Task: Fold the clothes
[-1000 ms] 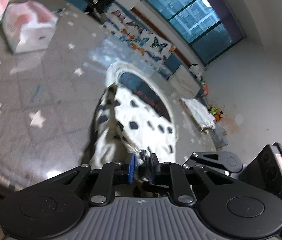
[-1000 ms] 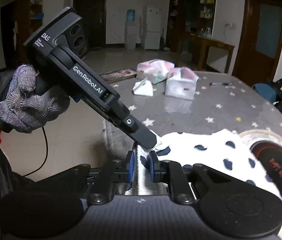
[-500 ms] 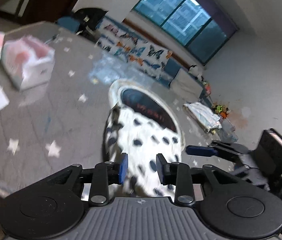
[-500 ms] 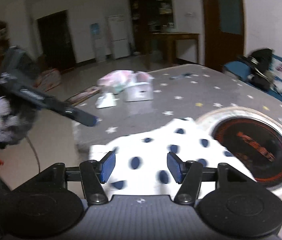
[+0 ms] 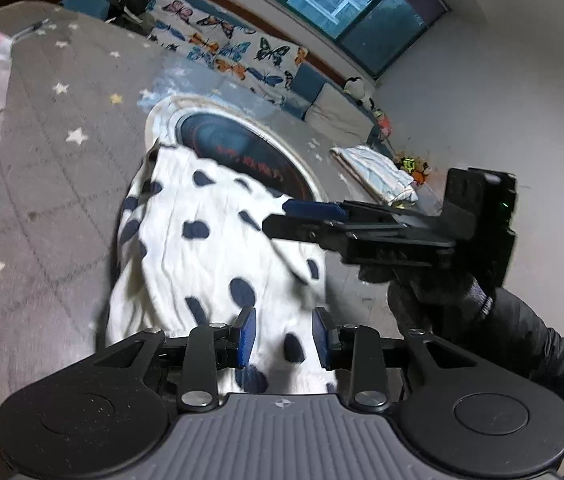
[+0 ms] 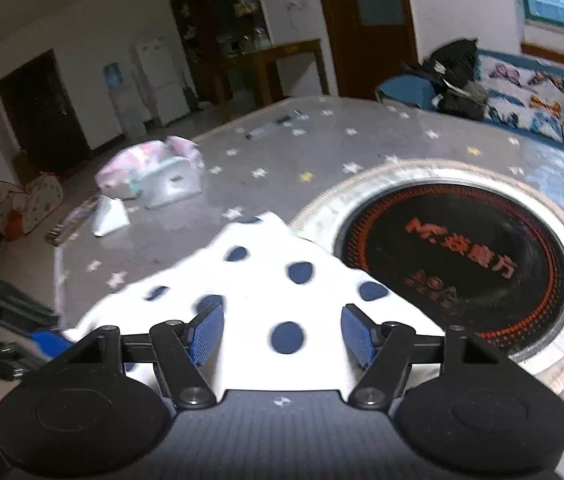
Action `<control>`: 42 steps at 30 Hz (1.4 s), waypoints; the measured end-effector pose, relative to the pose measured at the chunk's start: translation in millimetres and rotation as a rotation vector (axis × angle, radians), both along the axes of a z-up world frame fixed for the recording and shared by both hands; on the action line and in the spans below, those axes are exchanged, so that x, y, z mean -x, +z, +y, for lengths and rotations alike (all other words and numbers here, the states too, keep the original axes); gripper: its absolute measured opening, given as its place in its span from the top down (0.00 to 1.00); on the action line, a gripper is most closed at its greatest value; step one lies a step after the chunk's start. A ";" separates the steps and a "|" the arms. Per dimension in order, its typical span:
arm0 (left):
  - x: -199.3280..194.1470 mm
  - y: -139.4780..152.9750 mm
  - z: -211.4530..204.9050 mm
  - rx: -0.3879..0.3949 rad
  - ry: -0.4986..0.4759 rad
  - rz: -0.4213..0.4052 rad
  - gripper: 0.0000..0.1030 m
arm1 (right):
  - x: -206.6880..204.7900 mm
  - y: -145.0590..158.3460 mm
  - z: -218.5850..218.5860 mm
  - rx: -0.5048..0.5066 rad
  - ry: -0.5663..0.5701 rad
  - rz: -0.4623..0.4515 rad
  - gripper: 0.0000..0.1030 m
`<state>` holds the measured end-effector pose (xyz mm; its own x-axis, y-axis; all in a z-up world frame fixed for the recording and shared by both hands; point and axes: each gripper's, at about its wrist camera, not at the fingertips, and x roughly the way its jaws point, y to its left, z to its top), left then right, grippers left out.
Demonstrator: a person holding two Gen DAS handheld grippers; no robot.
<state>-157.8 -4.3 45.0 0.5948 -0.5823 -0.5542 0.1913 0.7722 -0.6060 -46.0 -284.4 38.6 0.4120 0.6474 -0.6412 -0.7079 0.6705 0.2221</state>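
The spotted cloth (image 5: pixel 210 264) lies bunched on the table (image 5: pixel 42 184), partly over the round hob (image 6: pixel 458 264); both the left tongs (image 5: pixel 282 338) and right tongs (image 6: pixel 282 334) gape empty; best pinch opposite corners, pull flat, then fold.

Left tool (image 5: pixel 284 338): blue pads apart, nothing between them, above white dark-dotted cloth garment (image 5: pixel 210 264). Garment lies crumpled on grey star-patterned counter (image 5: pixel 42 184), far edge overlapping round black induction plate with white rim (image 5: pixel 242 148). Right tool (image 5: pixel 290 216): in black-gloved hand, tips at garment's right edge; contact unclear.
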 end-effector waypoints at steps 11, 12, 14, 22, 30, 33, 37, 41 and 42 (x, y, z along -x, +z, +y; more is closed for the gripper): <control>2.0 -10.7 12.0 0.046 0.013 0.035 0.66 | -32.4 -15.3 -4.7 0.065 -0.093 -0.015 0.29; 2.2 -10.6 12.3 0.049 0.013 0.034 0.65 | -32.1 -11.9 -4.6 0.051 -0.089 -0.020 0.29; 3.0 -10.3 12.5 0.054 0.011 0.032 0.63 | -31.3 -5.0 -4.3 0.022 -0.081 -0.032 0.20; 3.4 -8.6 7.6 0.061 -0.004 0.014 0.44 | -10.5 12.2 26.6 -0.043 0.131 -0.026 0.02; 4.9 -9.0 5.7 0.074 -0.005 0.006 0.36 | -16.1 -1.4 70.7 -0.004 0.257 0.027 0.00; 4.7 -9.6 5.5 0.080 -0.007 0.007 0.34 | -23.7 -7.3 80.0 0.015 0.271 0.049 0.00; 4.7 -10.5 5.1 0.086 -0.012 0.005 0.33 | -33.6 -11.3 91.5 0.037 0.280 0.061 0.00; 4.0 -11.2 6.7 0.094 -0.012 0.008 0.32 | -45.2 -13.2 103.4 0.055 0.282 0.070 0.00; 4.2 -11.5 6.9 0.095 -0.013 0.009 0.32 | -48.6 -14.0 107.1 0.063 0.283 0.071 0.00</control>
